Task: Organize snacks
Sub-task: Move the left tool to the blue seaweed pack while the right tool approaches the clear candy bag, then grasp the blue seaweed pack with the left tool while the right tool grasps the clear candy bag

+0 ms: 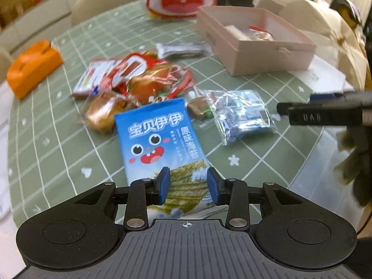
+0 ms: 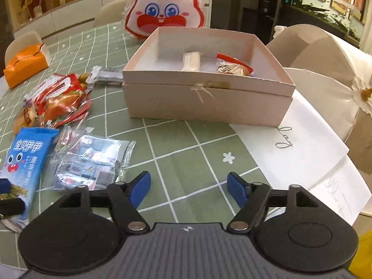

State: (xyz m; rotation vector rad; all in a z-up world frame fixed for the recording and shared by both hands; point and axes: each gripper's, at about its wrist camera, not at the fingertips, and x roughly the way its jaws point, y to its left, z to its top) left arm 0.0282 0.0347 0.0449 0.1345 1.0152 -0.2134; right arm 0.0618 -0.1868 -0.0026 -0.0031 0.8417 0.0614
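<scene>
A blue seaweed packet (image 1: 151,137) lies flat on the green checked tablecloth (image 2: 186,139). My left gripper (image 1: 188,183) hovers over its near end, pads apart and not pressing on it. A clear bag of silver-blue sweets (image 2: 88,162) lies just right of the packet. Behind these is a heap of red-wrapped snacks (image 1: 139,79) with a bun (image 1: 104,111). The open pink box (image 2: 207,102) holds a pale bar (image 2: 191,61) and a red-edged snack (image 2: 232,67). My right gripper (image 2: 188,189) stands open over bare cloth in front of the box, nothing between its pads.
A rabbit-faced bag (image 2: 162,7) stands behind the box. An orange tissue box (image 1: 34,67) sits far left, and a dark grey packet (image 2: 108,74) lies left of the pink box. White printed sheets (image 2: 290,144) lie under the box's right side, beside a cream chair back (image 2: 325,69).
</scene>
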